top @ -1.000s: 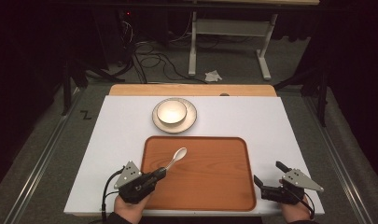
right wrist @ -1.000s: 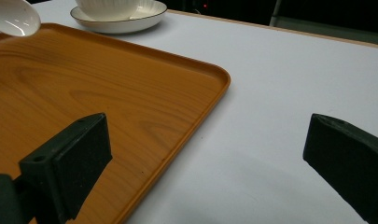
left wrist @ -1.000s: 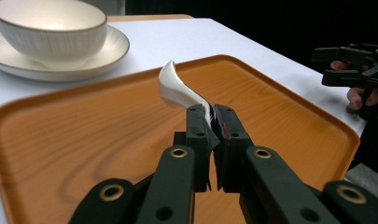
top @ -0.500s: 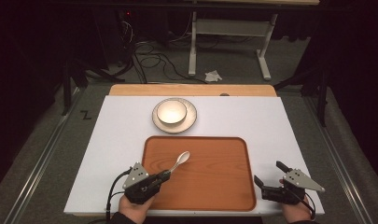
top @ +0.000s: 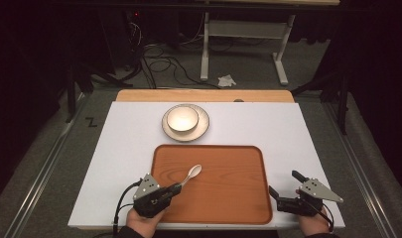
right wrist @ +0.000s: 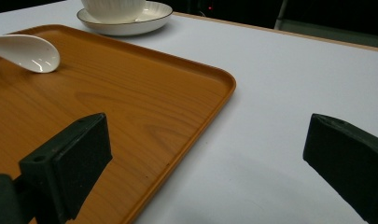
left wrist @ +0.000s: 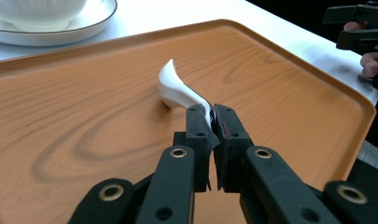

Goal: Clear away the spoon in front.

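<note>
I count one spoon (top: 192, 173), one tray (top: 228, 198), one bowl (top: 182, 119) and one plate (top: 204, 126) on the white surface (top: 298, 139), and I hold two grippers.

My left gripper (left wrist: 210, 116) is clamped narrow on the spoon's handle, its black pads pinching the thin end between them. From that gripper the spoon runs straight ahead and away, its scoop end resting on the tray just beyond the jaw tips. The spoon is glossy white, ceramic-looking, with a curved handle that widens into a rounded scoop; in the right gripper view the hollow of the scoop (right wrist: 30, 53) faces up and catches the light.

The tray is orange-brown with a wood-grain pattern and a low raised rim, and it lies under and ahead of my left gripper. Farther ahead, past the tray's far edge, the white bowl sits in the plate, which has a thin dark rim.

My right gripper (right wrist: 210, 158) stands wide with nothing between its pads; it sits over the surface just beside the tray's near right corner, one jaw above the tray's edge and the other above bare surface. The spoon is well off to its left.
</note>
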